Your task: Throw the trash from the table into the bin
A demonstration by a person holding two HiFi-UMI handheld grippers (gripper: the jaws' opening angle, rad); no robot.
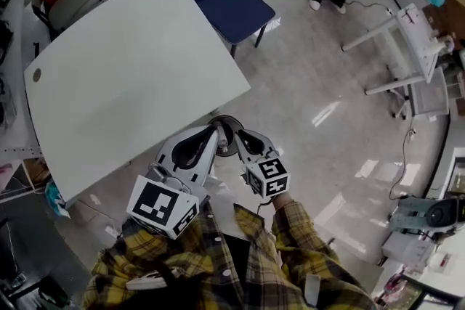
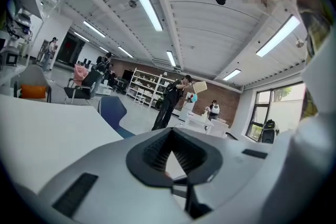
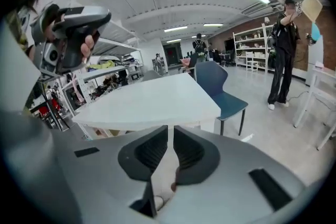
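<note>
left claw [image 2: 171, 131]: jaws closed tip to tip, nothing between them. right claw [image 3: 169, 131]: jaws drawn together to a hairline slit, also empty. you hold both close against your chest, side by side, tips near each other.

white rounded-corner table [image 1: 131, 76]: ahead of and below both claws, its near edge just beyond the tips. no trash shows on its top in any view. one small dark oval mark [image 1: 36, 74] sits far out ahead-left of the left claw, near the table's edge. it is too small to tell litter from a cable hole.

bin: in no view, so its place relative to either claw cannot be told.

blue plastic chair [image 1: 232, 11]: beyond the table's far side, ahead-right of the right claw. a person in black clothes [image 3: 283, 55] stands well beyond it, further right.

judgement: nothing in hand and nothing plain to pick, so the clearing looks done or nearly so. to do this step well, sweep your head over the whole top and the floor by the table legs before calling it finished. check that oval mark up close. if it proves litter, open the left claw before you reach, come in low over the top and close on it squarely.
</note>
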